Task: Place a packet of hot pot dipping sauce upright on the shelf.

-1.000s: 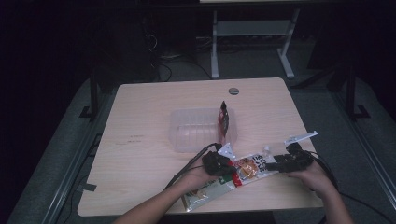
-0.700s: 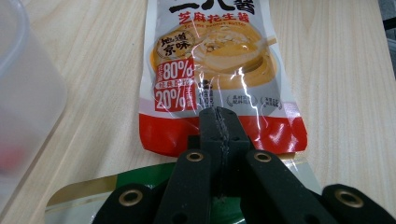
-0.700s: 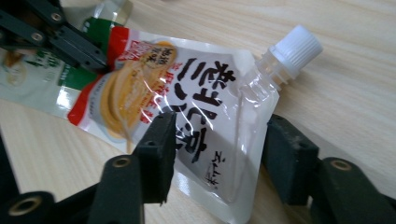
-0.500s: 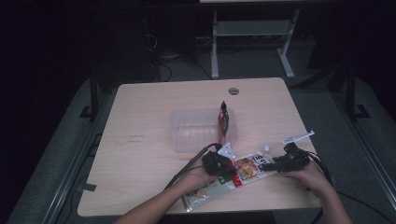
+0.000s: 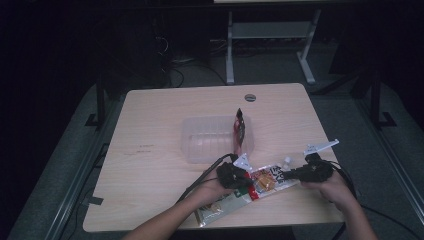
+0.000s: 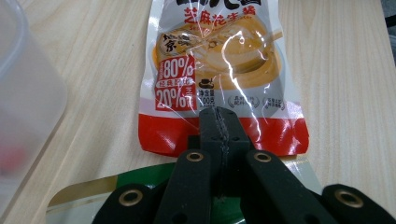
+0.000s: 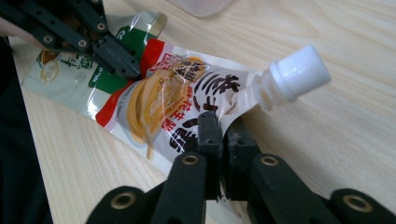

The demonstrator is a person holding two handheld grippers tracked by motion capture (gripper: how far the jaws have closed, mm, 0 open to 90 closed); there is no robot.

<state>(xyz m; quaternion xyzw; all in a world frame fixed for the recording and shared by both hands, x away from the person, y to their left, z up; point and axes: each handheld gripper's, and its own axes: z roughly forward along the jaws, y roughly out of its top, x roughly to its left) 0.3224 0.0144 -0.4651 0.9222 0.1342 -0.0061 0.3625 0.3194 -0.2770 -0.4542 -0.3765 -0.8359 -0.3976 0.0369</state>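
Observation:
A glossy sauce pouch [image 5: 265,181] with red, white and orange print and a white screw cap [image 7: 297,74] lies near the table's front edge. My left gripper [image 5: 239,178] is shut on the pouch's red bottom edge [image 6: 219,125]. My right gripper [image 5: 291,175] is shut on the pouch's top corner beside the spout [image 7: 219,135]. The left gripper [image 7: 122,60] also appears across the pouch in the right gripper view. A green and white packet [image 5: 220,206] lies under the pouch's red end, partly covered by my left hand.
A clear plastic tub [image 5: 212,139] stands mid-table with a dark red packet [image 5: 240,127] upright at its right side. A round grommet [image 5: 250,97] sits near the far edge. A white tag [image 5: 320,147] sticks out by the right gripper. Cables trail off the table front.
Both grippers and the pouch have barely shifted; the right hand has drawn in slightly to the left. Each grip stays the same.

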